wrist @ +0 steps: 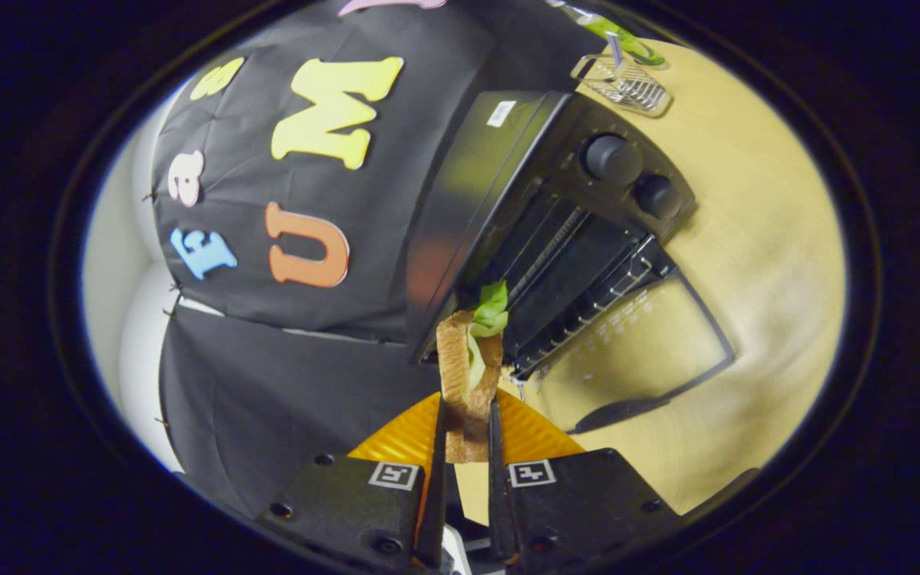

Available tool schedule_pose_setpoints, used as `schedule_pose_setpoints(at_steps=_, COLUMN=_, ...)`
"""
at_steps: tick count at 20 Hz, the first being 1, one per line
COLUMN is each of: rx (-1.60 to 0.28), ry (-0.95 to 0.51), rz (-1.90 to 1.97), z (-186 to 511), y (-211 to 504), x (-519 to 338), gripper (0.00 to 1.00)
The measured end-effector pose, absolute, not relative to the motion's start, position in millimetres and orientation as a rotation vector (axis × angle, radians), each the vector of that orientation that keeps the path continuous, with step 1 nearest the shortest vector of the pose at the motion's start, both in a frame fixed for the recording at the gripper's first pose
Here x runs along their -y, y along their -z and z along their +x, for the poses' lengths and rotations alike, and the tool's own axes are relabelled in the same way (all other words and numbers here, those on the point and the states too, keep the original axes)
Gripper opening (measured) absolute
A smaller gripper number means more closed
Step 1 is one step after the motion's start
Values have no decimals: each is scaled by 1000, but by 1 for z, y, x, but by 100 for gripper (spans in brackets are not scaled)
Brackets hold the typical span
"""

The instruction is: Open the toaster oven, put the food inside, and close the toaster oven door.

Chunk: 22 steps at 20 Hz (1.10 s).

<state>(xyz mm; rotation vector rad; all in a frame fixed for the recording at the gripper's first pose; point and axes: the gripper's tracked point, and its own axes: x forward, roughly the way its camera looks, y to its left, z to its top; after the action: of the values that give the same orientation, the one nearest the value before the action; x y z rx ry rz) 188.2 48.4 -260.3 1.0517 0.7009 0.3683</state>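
Gripper [466,423] closed tight on sandwich [472,359], both fingers pinching the bread sides. Looks light, soft, squashy; lettuce loose. Toaster oven [556,239] w/ door down, just beyond.

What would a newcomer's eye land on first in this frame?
First, the sandwich, bread slices with green lettuce sticking out, clamped between the fingers of the gripper. Just beyond it stands the black toaster oven on the wooden table, its glass door folded down open and the wire rack inside exposed. Farther back on the table lies a small wire rack.
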Motion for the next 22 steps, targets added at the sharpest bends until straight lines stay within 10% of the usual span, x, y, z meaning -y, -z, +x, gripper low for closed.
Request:
schedule_pose_setpoints(at_steps=16, rx=-448, ry=-106, rz=1206, z=306, y=320, x=-40, gripper=30)
schedule_pose_setpoints(at_steps=22, rx=-535, ry=-113, rz=1025, z=302, y=328, x=-64, gripper=60)
